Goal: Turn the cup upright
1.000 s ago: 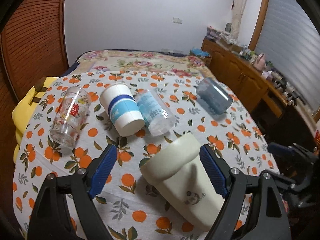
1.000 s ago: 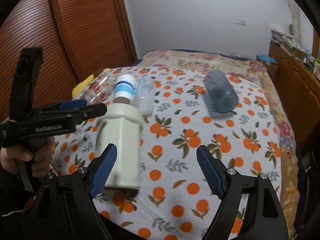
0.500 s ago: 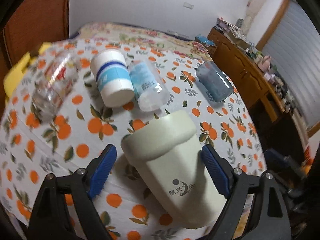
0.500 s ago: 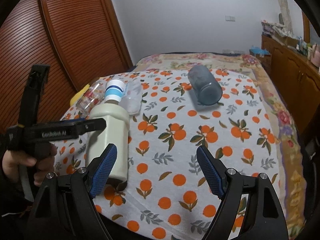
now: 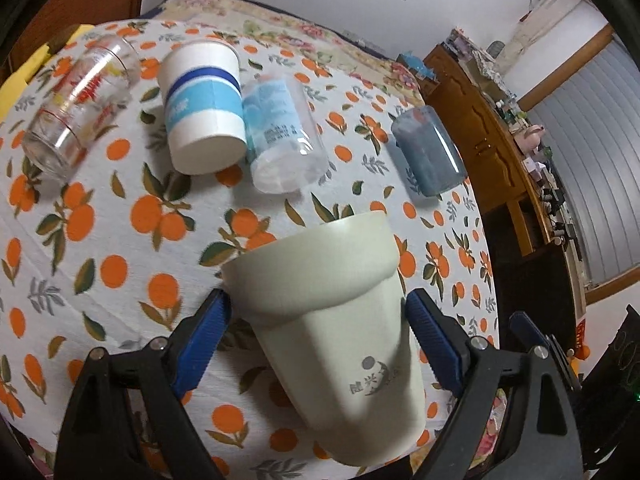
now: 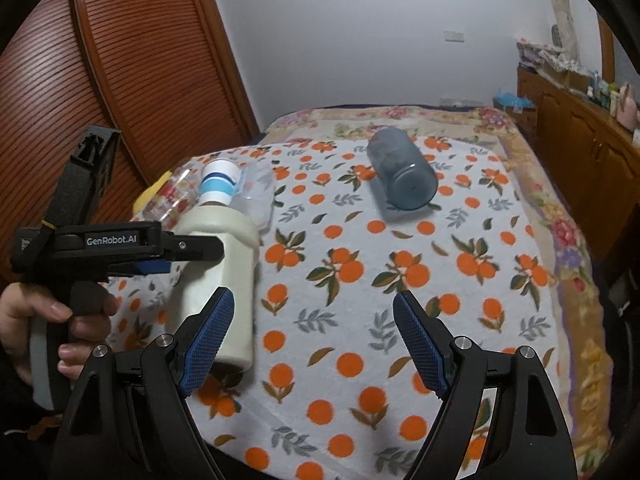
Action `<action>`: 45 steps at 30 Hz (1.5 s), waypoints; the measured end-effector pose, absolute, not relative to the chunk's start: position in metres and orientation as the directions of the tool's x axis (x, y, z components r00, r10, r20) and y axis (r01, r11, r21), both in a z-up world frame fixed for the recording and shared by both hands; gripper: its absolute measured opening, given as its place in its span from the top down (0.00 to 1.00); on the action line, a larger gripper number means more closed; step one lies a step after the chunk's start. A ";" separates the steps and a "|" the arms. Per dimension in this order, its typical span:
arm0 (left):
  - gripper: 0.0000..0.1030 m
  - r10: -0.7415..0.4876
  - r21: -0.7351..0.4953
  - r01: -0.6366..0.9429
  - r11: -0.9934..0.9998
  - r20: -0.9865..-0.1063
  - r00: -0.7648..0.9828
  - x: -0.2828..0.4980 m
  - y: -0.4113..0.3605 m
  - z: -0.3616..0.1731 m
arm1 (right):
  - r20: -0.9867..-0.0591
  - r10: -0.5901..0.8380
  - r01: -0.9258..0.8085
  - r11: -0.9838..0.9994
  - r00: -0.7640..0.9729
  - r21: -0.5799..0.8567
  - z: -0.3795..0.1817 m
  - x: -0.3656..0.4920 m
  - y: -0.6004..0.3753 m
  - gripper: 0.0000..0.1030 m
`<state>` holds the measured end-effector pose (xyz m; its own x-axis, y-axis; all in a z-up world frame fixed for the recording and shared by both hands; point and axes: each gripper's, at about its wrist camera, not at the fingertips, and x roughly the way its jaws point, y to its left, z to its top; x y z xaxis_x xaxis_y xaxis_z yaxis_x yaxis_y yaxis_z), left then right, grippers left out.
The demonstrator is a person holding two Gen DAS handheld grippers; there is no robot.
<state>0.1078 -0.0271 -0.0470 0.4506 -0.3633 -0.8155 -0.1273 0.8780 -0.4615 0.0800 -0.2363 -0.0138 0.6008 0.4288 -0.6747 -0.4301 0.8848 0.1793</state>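
A cream cup [image 5: 340, 320] with a thick rim band and a small moon logo stands tilted on the orange-print cloth, its mouth toward the far side. My left gripper [image 5: 316, 336] straddles it, blue pads close to both sides with a thin gap showing; whether they grip is unclear. In the right wrist view the cream cup [image 6: 224, 276] sits at left with the left gripper [image 6: 120, 248] around it. My right gripper [image 6: 312, 340] is open and empty above the cloth.
Several cups lie on their sides on the table [image 5: 120, 248]: a printed glass [image 5: 80, 104], a white-and-blue paper cup [image 5: 204, 108], a clear plastic cup [image 5: 280, 136], a dark blue-grey cup [image 5: 428, 152], the latter also in the right wrist view [image 6: 400, 172]. A wooden cabinet [image 5: 500, 128] stands right.
The cream cup has been tipped up from lying flat toward standing. The left gripper has tilted and moved closer over it. The right gripper has drawn back a little.
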 end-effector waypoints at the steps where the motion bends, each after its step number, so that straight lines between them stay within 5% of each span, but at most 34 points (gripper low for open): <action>1: 0.12 -0.370 -0.466 -0.129 0.876 -0.817 0.442 0.109 -0.028 -0.048 | -0.677 0.423 -0.427 0.887 0.603 0.174 -0.014 0.082 -0.236 0.19; 13: 0.12 -0.457 -0.511 -0.137 0.849 -0.839 0.296 0.125 -0.039 -0.069 | -0.680 0.403 -0.415 0.896 0.613 0.157 -0.014 0.085 -0.239 0.19; 19: 0.23 -0.467 -0.511 -0.086 0.856 -0.833 0.298 0.127 -0.039 -0.065 | -0.681 0.398 -0.411 0.898 0.614 0.155 -0.014 0.086 -0.240 0.19; 23: 0.24 -0.339 -0.361 0.021 0.932 -0.851 0.400 0.119 -0.044 -0.042 | -0.685 0.401 -0.410 0.898 0.608 0.160 -0.016 0.085 -0.241 0.19; 45: 0.24 -0.231 -0.141 0.190 0.972 -0.737 0.635 0.095 -0.045 -0.008 | -0.706 0.401 -0.410 0.896 0.584 0.170 -0.031 0.089 -0.227 0.19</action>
<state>0.0946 -0.0452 -0.0080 0.6353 -0.2309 -0.7370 0.1902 0.9716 -0.1405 0.0891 -0.2275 -0.0305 0.5838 0.4010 -0.7059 -0.4103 0.8960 0.1696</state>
